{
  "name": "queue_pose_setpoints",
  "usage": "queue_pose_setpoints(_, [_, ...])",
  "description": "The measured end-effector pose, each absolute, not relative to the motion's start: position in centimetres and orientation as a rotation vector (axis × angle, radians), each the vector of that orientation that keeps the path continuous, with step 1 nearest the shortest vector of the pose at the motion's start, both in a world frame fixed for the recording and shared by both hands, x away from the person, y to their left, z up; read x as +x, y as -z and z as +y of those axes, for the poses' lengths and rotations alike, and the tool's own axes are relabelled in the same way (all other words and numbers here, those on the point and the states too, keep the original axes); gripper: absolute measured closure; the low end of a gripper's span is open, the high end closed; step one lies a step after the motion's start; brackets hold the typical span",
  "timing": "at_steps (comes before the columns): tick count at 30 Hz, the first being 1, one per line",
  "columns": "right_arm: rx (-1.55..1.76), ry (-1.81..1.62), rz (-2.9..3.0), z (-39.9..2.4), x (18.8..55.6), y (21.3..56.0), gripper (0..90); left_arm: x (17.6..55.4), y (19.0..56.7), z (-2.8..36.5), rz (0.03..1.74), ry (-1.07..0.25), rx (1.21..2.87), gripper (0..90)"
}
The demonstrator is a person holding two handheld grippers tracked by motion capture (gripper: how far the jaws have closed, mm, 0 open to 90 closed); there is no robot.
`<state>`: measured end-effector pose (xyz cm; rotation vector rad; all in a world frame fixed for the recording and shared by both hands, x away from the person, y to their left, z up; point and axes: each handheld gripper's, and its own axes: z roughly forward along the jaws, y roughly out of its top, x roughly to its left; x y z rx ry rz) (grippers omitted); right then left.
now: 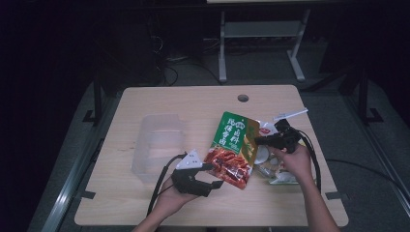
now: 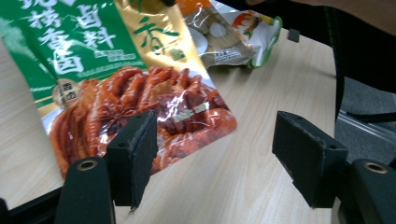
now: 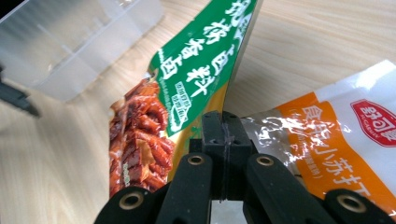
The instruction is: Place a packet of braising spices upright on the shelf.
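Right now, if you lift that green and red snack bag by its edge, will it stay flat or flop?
Probably flop. The green and red snack bag looks like thin glossy film, and it already bends where the right gripper pinches its edge. The shiny surface may be slippery. It looks flat, so likely light.

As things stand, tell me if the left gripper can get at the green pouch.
Probably yes. The left gripper stands open at the green pouch's bottom corner with nothing between them, though the right gripper is already shut on that pouch's edge.
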<state>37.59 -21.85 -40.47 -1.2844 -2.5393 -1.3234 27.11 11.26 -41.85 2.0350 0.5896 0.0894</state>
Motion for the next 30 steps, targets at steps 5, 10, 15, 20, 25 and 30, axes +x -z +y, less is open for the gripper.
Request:
queue_pose_setpoints(5, [-1.204,1.400,-2.582,-22.2,36.5,39.1,89.9,27.6,41.8,11.3,0.632,-0.081,2.017,27.9])
queue_pose_setpoints(10, [-1.111,1.482,-2.626,-22.5,34.8,37.4,90.0,28.3,41.1,11.1,0.663,-0.112,2.000,26.4])
queue_pose_setpoints(15, [-0.981,1.520,-2.725,-22.1,33.1,35.7,90.0,29.2,40.9,10.4,0.722,-0.138,1.990,23.9])
queue_pose_setpoints(20, [-0.878,1.560,-2.764,-22.4,31.9,34.4,90.0,30.3,40.9,9.8,0.804,-0.166,1.959,23.2])
queue_pose_setpoints(25, [-0.793,1.568,-2.800,-22.7,31.3,34.0,90.0,31.5,40.8,9.0,0.822,-0.149,1.963,24.0])
queue_pose_setpoints(30, [-0.740,1.580,-2.778,-23.0,31.1,34.0,90.0,33.1,40.6,8.2,0.835,-0.062,1.953,29.7])
